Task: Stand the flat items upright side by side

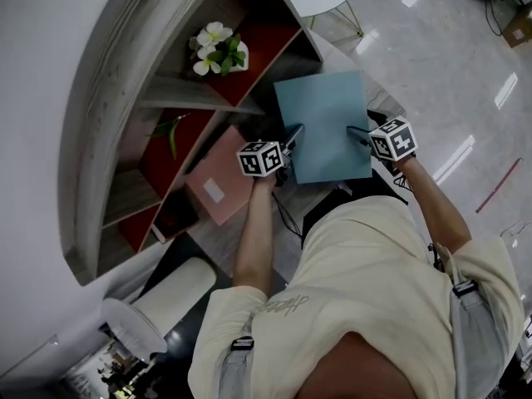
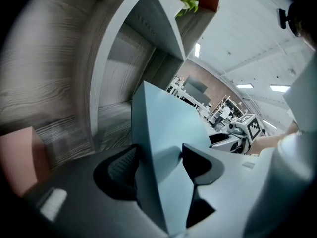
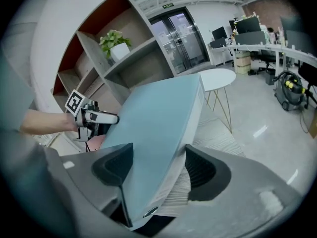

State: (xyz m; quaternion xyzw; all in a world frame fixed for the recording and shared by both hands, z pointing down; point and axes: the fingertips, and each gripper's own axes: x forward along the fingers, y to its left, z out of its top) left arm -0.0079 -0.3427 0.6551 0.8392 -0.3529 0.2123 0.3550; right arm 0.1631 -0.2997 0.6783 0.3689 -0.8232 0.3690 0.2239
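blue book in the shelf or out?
Out: the left gripper and right gripper hold the blue book by opposite edges, clear of the shelf.

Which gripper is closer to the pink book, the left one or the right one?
Left. The left gripper holds the blue book at the edge beside the pink book; the right gripper holds its opposite edge, farther away.

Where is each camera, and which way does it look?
Head view: on the person's head, looking down at the blue book before the shelf; forearms, torso, left gripper, right gripper show.
Left gripper view: on the left gripper, looking along its fingers, shut on the blue book, toward the shelf; right gripper shows beyond.
Right gripper view: on the right gripper, looking along its fingers, shut on the blue book, toward the shelf; left gripper and forearm show.
Shared: all see the blue book; each gripper view sees the other gripper.
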